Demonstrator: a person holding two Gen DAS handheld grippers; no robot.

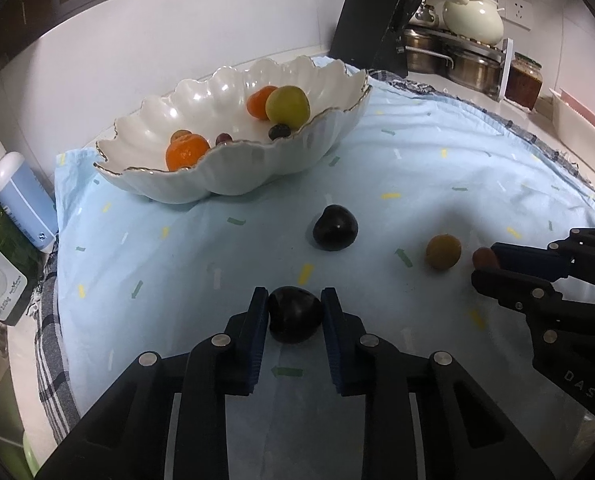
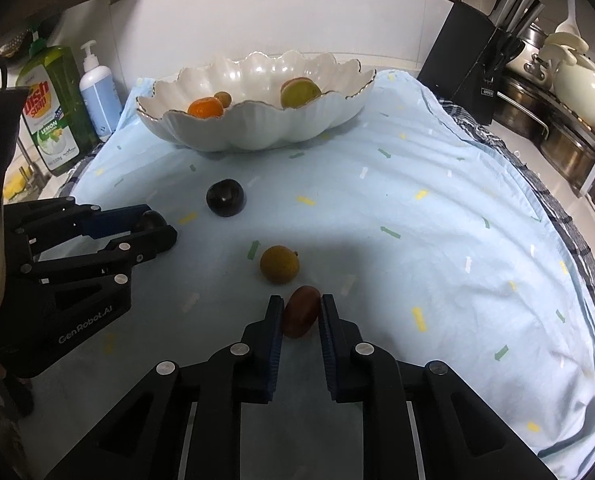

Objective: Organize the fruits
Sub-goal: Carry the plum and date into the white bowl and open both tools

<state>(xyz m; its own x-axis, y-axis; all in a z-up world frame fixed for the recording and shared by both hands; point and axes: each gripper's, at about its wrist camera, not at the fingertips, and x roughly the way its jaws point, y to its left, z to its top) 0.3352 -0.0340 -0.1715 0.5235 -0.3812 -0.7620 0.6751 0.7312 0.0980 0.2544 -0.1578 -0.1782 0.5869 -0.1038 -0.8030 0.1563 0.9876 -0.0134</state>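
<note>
We're roughly mid-task, by our read. Blue cloth (image 1: pixel 417 184) covers the counter w/ the scalloped white bowl (image 1: pixel 317 140) at its far edge. The bowl already holds several fruits: a yellow-green one (image 1: pixel 287 107), two orange ones (image 1: pixel 187 153) (image 1: pixel 259 101), plus a few small dark ones near the rim.

Left on the cloth: four pcs. A loose dark plum (image 1: pixel 335 227) sits btwn the bowl and us, untouched. A tan round fruit (image 2: pixel 279 264) lies just beside the right gripper tips, also loose.

Left gripper (image 1: pixel 295 312): jaws drawn in narrow, pads pressing both sides of a second dark plum (image 1: pixel 295 314), which rests on the cloth. Right gripper (image 2: pixel 300 312): jaws likewise narrow, clamped on a small reddish fruit (image 2: pixel 300 311), also down on the cloth.

So both hands have a grasp but nothing's lifted. We judge what's left as carrying these two to the bowl, then the loose plum and the tan fruit. Whether sorting inside the bowl matters, we can't tell.
</note>
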